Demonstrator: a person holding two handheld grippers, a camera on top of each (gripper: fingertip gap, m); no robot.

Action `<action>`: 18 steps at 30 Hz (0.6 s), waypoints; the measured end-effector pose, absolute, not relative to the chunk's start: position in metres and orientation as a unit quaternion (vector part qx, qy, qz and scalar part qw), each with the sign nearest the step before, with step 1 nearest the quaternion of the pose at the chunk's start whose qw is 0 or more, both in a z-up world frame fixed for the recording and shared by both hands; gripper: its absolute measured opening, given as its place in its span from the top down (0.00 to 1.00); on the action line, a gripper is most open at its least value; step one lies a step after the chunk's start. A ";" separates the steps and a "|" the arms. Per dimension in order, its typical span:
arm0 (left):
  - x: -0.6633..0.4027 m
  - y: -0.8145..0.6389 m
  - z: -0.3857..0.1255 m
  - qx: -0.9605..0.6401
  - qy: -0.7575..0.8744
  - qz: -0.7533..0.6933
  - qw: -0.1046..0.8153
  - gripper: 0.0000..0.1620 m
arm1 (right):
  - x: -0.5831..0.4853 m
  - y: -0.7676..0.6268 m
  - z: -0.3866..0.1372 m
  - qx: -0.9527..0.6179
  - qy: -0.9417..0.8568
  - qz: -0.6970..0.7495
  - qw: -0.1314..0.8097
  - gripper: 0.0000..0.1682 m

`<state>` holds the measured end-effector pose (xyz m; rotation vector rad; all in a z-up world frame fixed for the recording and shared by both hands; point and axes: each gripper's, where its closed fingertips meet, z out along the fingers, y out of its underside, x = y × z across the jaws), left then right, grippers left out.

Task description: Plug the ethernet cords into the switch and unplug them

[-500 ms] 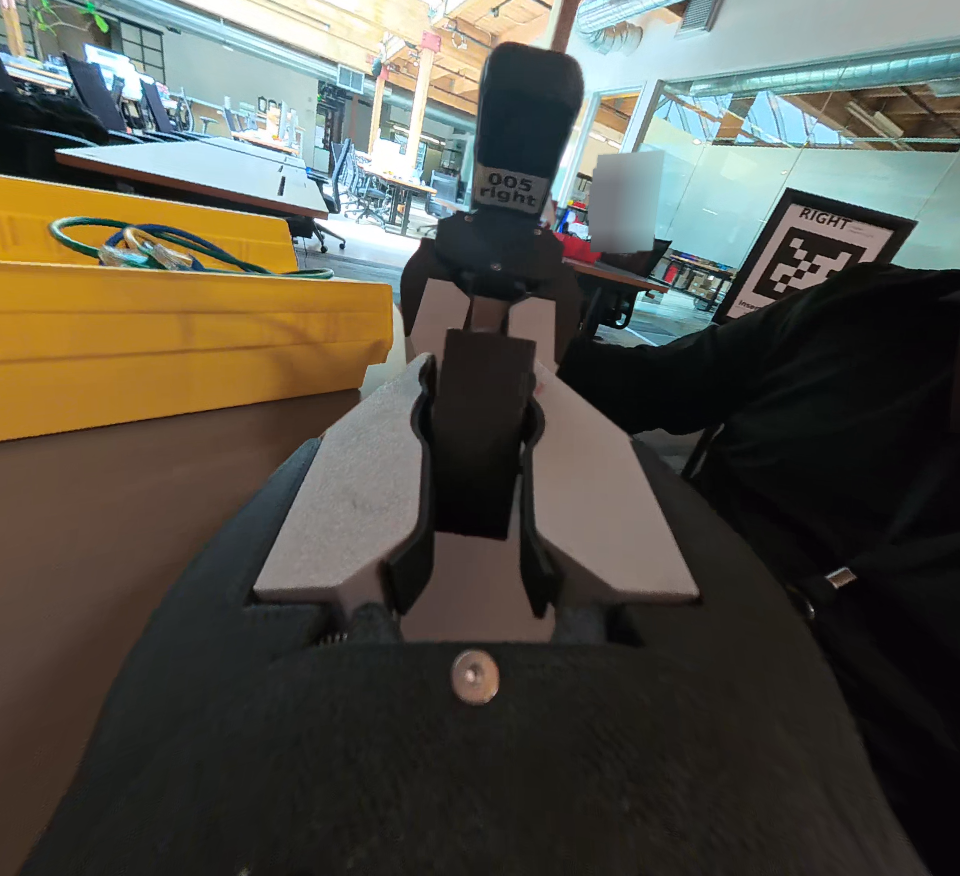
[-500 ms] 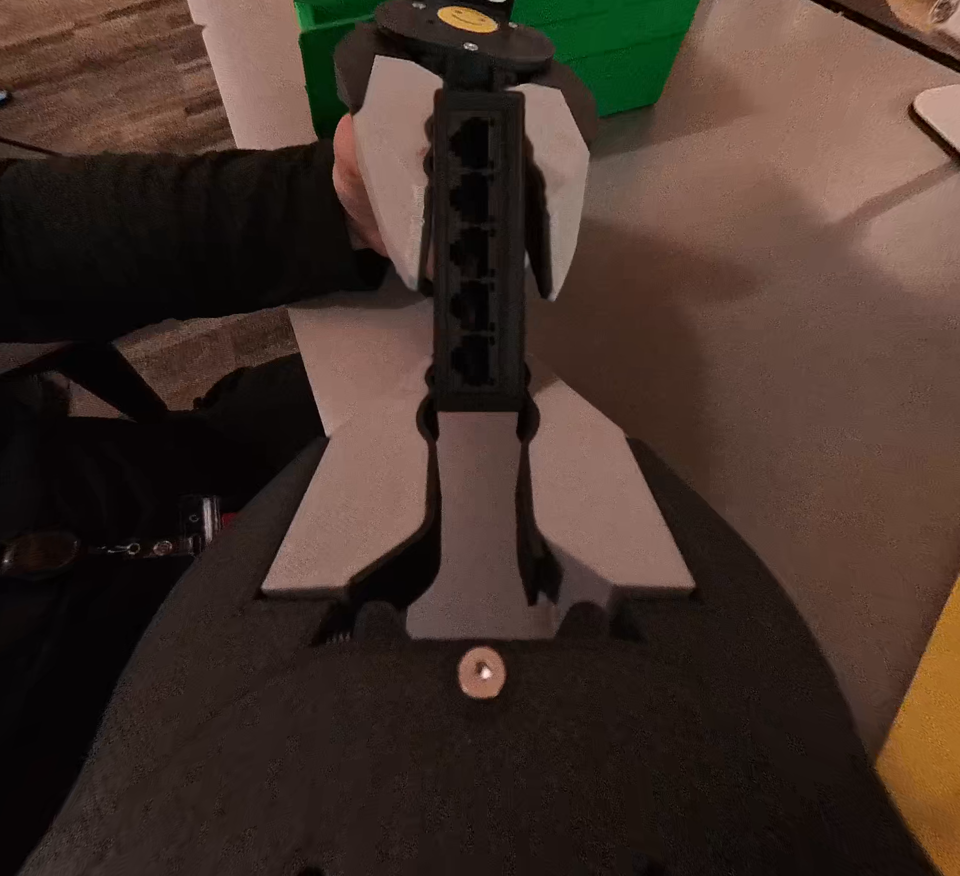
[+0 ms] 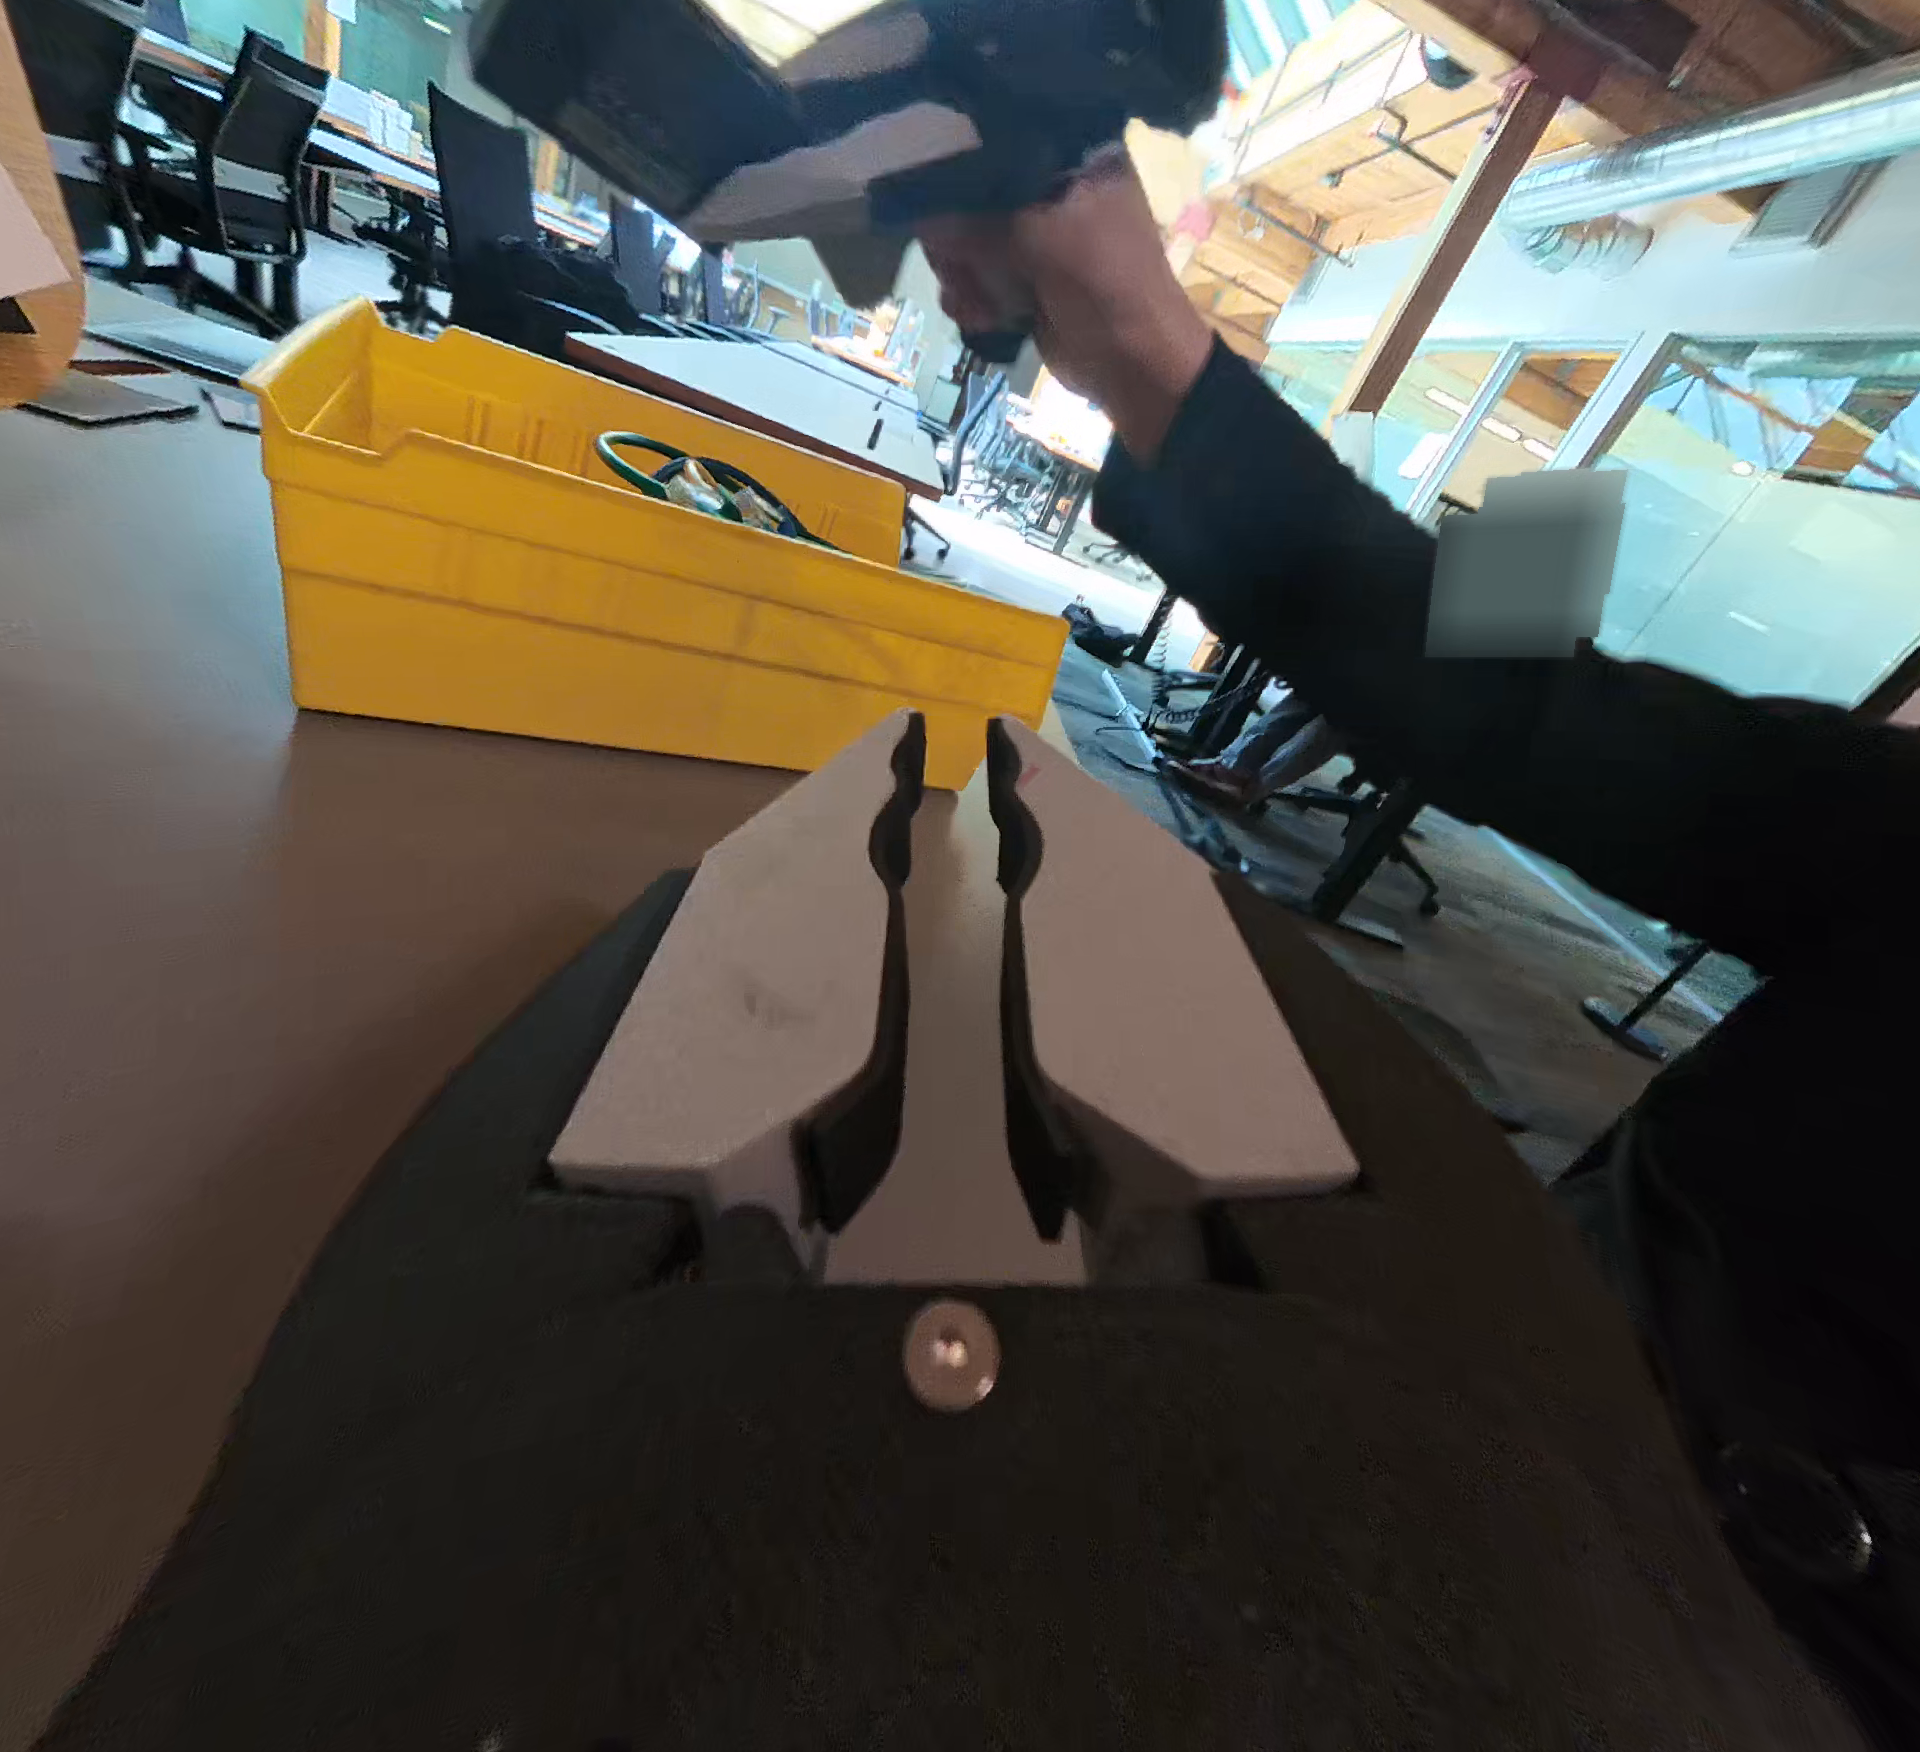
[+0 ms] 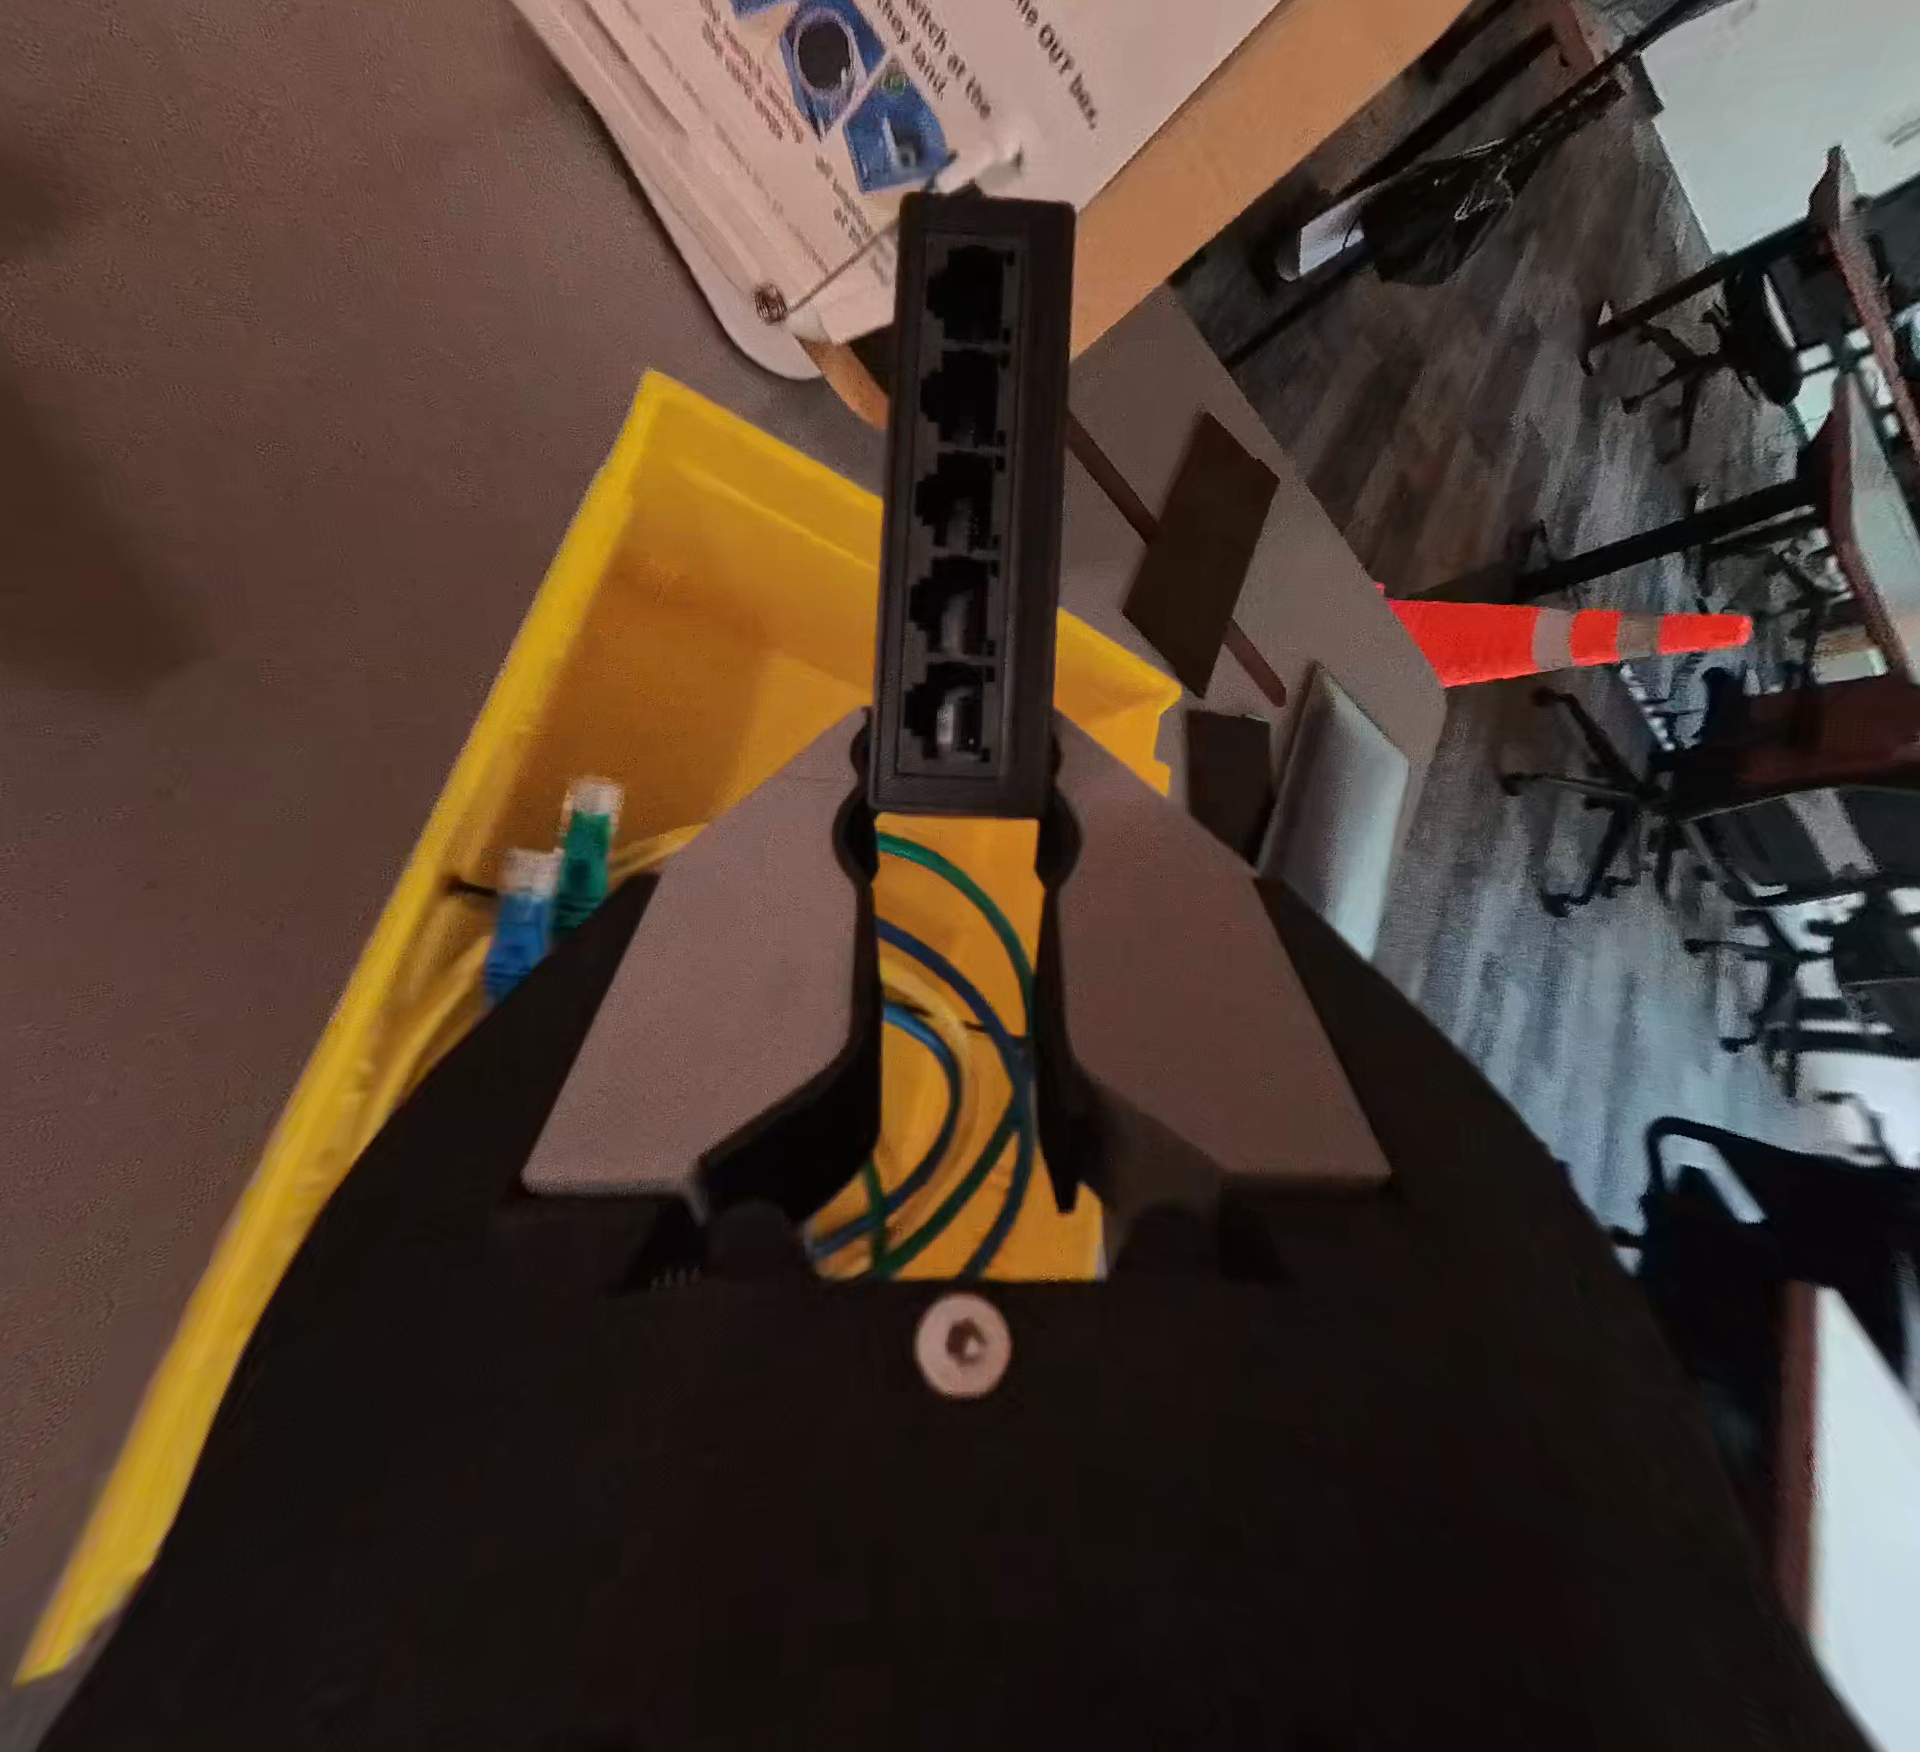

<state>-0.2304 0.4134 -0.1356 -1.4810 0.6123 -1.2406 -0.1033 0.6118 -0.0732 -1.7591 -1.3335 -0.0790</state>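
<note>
Five ports run in a line down the face of the black switch (image 4: 971, 507), which the right gripper (image 4: 956, 767) pinches by its lower end between its two fingers (image 4: 1143, 923). The switch stands up past the fingertips, its port face turned toward the right wrist camera, and all five ports look vacant. Below it, seen through the gap between the fingers, lies a yellow bin (image 4: 644, 663) holding coiled ethernet cords (image 4: 935, 1058) in green and blue; a green plug (image 4: 584, 845) and a blue plug (image 4: 520, 913) lean against the bin's left wall. The bin sits on a brown worktop (image 4: 260, 352). A printed sheet (image 4: 831, 40) lies on the worktop beyond the bin, and an orange cone (image 4: 1558, 637) stands on the floor off to the side.

From the left wrist view, the right gripper (image 3: 831, 144) is raised high above the worktop (image 3: 312, 871), gripped by a hand (image 3: 1060, 289) in a black sleeve (image 3: 1455, 642), with the switch (image 3: 603, 81) sticking out to the left, blurred. The left gripper (image 3: 948, 746) sits low over the worktop with its fingers (image 3: 779, 975) a little apart, a narrow gap between them, holding nothing. The yellow bin (image 3: 623, 622) is just ahead of its fingertips, with cords (image 3: 686, 481) showing over the rim.
</note>
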 end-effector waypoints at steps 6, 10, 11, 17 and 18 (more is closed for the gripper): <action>-0.227 0.411 -0.140 -0.626 0.267 -0.517 0.519 0.93 | -0.091 0.676 -0.141 -0.668 -0.649 -0.175 0.320 0.82; -0.225 0.412 -0.142 -0.630 0.274 -0.506 0.521 0.94 | -0.069 0.701 -0.135 -0.692 -0.599 -0.233 0.329 0.84; -0.223 0.412 -0.142 -0.632 0.278 -0.505 0.519 0.93 | -0.066 0.700 -0.130 -0.703 -0.582 -0.223 0.342 0.82; -0.213 0.410 -0.158 -0.656 0.309 -0.472 0.502 0.92 | -0.062 0.637 -0.114 -0.760 -0.475 -0.031 0.442 0.78; -0.212 0.410 -0.161 -0.659 0.313 -0.468 0.499 0.92 | -0.066 0.617 -0.113 -0.762 -0.461 0.020 0.455 0.77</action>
